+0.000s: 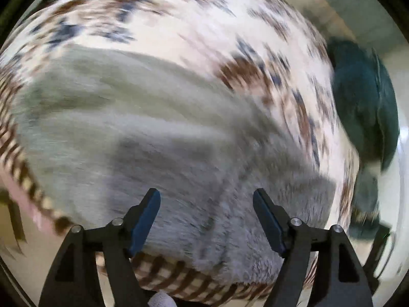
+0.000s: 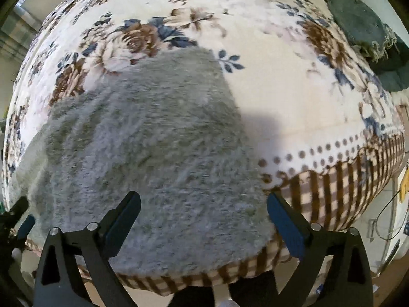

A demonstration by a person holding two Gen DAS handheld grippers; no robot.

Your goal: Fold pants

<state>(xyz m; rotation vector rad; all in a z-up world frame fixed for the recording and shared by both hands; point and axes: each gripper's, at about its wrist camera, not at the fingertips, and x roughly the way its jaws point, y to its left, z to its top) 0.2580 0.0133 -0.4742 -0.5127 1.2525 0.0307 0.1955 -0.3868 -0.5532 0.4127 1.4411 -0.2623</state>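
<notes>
On the bed: everything below lies on one wide padded surface, seen from above by both wrist cameras.
Blanket (image 2: 268,81): cream, printed with brown and blue flowers, with a row of brown dots and a brown checked border along the near edge; it covers the whole surface.
Pants (image 2: 158,158): pale grey-green and fluffy, lying flat on the blanket at its near edge, folded into a broad block; the near end reaches the checked border.
Dark clothes (image 2: 363,25): a teal-grey heap with a frayed edge at the far right corner of the blanket, well apart from the pants.
Right gripper (image 2: 204,215): pointing down over the near end of the pants, jaws spread wide, nothing between the pads.
Left gripper (image 1: 206,212): above the pants too, tilted down, jaws apart and empty; its view is heavily blurred.
Left gripper, from the right camera (image 2: 18,220): just visible at the left edge, beside the pants.
</notes>
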